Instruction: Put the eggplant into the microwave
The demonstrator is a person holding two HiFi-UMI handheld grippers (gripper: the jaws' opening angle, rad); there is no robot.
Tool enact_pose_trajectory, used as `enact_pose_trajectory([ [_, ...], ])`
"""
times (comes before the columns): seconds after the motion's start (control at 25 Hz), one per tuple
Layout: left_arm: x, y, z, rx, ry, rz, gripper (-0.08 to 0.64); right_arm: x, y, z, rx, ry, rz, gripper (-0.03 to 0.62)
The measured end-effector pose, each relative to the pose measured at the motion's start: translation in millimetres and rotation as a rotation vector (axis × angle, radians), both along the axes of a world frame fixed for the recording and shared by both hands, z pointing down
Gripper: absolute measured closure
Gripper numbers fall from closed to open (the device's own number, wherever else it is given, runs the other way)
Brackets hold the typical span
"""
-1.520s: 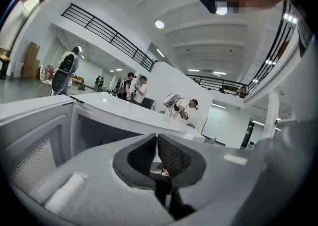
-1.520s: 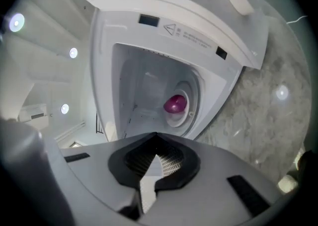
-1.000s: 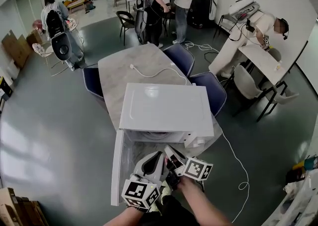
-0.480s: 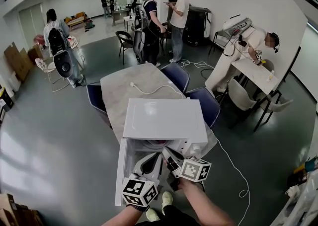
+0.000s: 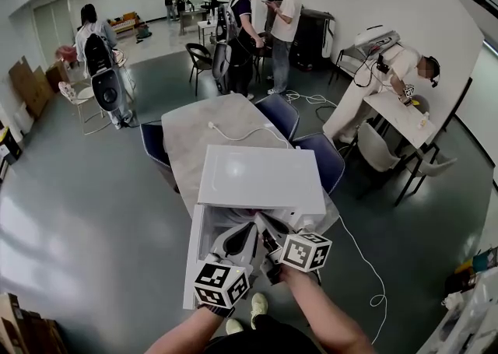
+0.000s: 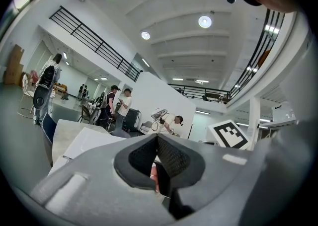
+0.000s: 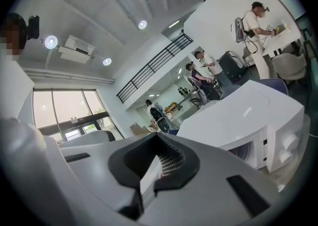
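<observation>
Both tools hang level just in front of the microwave [image 5: 261, 177], at the mouth of its open cavity. The microwave door [image 5: 194, 255] is swung out at the microwave's left side.

The left tool [image 5: 250, 226] has its pads together at the tips, with nothing clamped that I can make out. The right tool [image 5: 263, 229] is pressed fully together and holds nothing.

The eggplant shows in no view. It is not in either tool, on the bare part of the bench [image 5: 194, 134] behind the microwave, or beside the white cord [image 5: 233, 136] lying there.

My reading is that the placing is either done or not begun. If the eggplant is inside, the next move is a push on the door's outer edge to swing it shut. If not, it has to be found first.

The two tools and the person's forearms cover nearly all of the cavity in the head view. The right gripper view catches only the microwave's front corner [image 7: 268, 135], and the left gripper view only its top [image 6: 87, 140]. A pinkish sliver low between the left pads is too small to name.
</observation>
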State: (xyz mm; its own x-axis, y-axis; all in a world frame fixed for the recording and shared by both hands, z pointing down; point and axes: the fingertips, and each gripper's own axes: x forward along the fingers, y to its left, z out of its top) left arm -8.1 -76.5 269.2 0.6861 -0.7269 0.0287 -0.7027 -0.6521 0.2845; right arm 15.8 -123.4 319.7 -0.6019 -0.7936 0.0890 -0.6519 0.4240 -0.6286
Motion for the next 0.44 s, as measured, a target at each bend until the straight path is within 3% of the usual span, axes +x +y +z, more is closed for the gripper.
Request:
enact_pose_trajectory([
  [0.44,-7,-4,-6,0.03,0.003,0.004,0.551,-9,-4,-8,0.024,0.015,-0.004,0.591],
])
